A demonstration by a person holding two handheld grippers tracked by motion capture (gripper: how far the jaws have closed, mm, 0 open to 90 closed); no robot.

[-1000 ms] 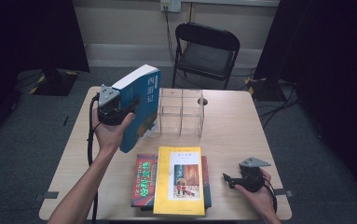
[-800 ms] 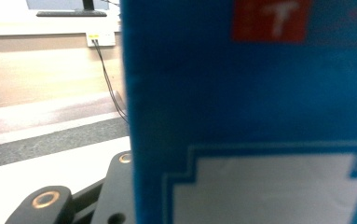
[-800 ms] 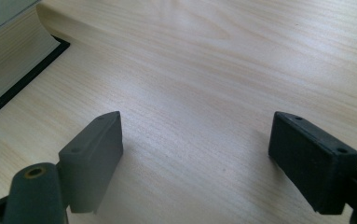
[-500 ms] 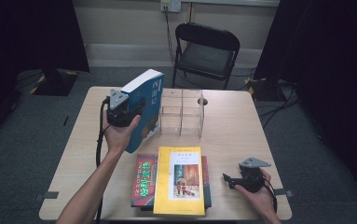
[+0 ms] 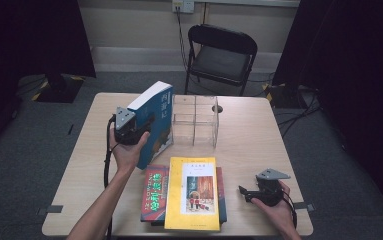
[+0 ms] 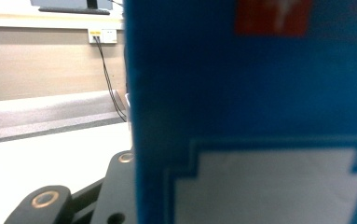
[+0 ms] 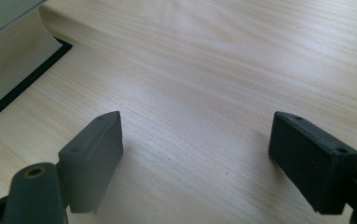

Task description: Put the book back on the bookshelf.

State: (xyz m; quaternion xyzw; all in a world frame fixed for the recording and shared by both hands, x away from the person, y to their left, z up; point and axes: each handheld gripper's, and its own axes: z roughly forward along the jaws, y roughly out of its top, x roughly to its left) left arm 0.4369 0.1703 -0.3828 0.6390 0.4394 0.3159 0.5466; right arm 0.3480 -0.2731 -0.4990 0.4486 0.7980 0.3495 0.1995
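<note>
Evidently the left gripper [image 5: 146,131] is clamped on the blue book [image 5: 155,122], holding it upright just left of the clear organizer [image 5: 195,120] to slot it in, while the right gripper [image 5: 245,194] rests on the table [image 5: 249,140], jaws apart and empty.

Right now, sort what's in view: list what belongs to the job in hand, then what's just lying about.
In the job:
- blue book, clamped in the left gripper
- clear acrylic organizer beside it
- stacked books: yellow book on top, red book below

Lying about:
- right gripper, open, resting on the table
- folding chair
- wall socket
</note>
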